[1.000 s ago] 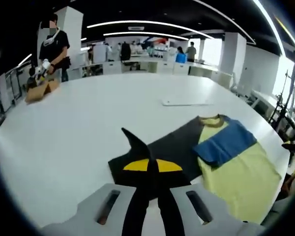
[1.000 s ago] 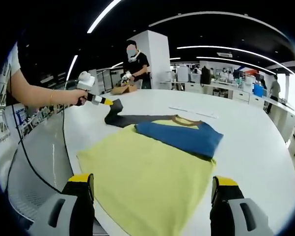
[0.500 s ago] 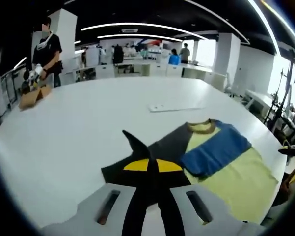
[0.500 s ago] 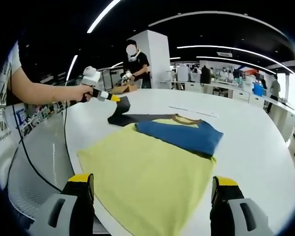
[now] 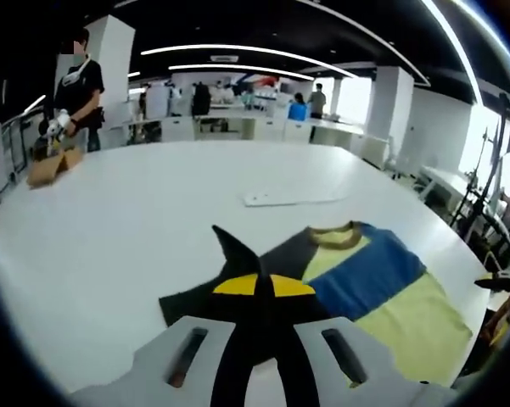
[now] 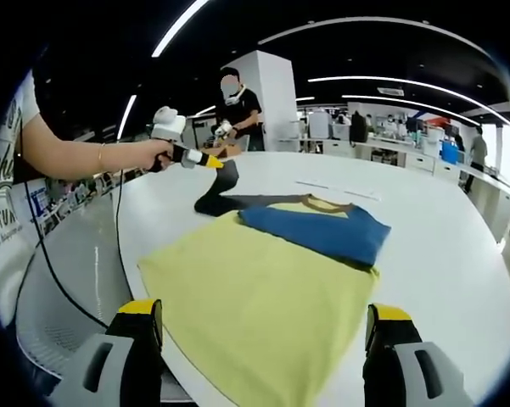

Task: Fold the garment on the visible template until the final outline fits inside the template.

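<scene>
Left gripper view: the left gripper (image 5: pixel 263 292) has its fingers pinched on the dark sleeve (image 5: pixel 238 254), lifted off the bench (image 5: pixel 127 212); the garment (image 5: pixel 365 288) lies to its right, and that is where the fold would go.

Right gripper view: the right gripper (image 6: pixel 259 335) is spread wide and empty over the garment's near yellow hem; the blue sleeve (image 6: pixel 322 233) lies folded across the far chest.

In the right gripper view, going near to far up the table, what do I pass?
Yellow body of the garment → folded blue sleeve → dark sleeve lifted by the left tool → white flat strip → person standing at a cardboard box.
</scene>
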A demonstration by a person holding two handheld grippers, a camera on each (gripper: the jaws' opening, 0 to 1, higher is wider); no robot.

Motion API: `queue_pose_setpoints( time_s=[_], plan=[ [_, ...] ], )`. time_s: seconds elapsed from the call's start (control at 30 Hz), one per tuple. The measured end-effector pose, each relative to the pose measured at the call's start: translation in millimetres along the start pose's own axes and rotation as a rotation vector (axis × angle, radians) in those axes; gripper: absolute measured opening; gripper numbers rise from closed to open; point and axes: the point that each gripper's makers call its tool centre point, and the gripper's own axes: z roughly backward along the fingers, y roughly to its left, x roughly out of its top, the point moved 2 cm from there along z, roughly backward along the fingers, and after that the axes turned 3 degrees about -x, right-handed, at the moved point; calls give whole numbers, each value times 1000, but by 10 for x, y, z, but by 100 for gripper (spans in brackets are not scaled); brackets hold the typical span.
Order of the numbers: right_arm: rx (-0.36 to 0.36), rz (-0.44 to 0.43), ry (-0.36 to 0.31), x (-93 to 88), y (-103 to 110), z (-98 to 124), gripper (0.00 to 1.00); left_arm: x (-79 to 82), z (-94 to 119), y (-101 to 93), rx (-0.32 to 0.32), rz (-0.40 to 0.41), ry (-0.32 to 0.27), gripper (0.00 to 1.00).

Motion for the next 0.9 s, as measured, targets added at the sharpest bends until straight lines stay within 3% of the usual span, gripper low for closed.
queue_pose_setpoints(
  time_s=[0.9],
  plan=[
    [-22,-2,8,-40,-66,50,99,225,-417,-748,-144,-36,-32,0]
  ],
)
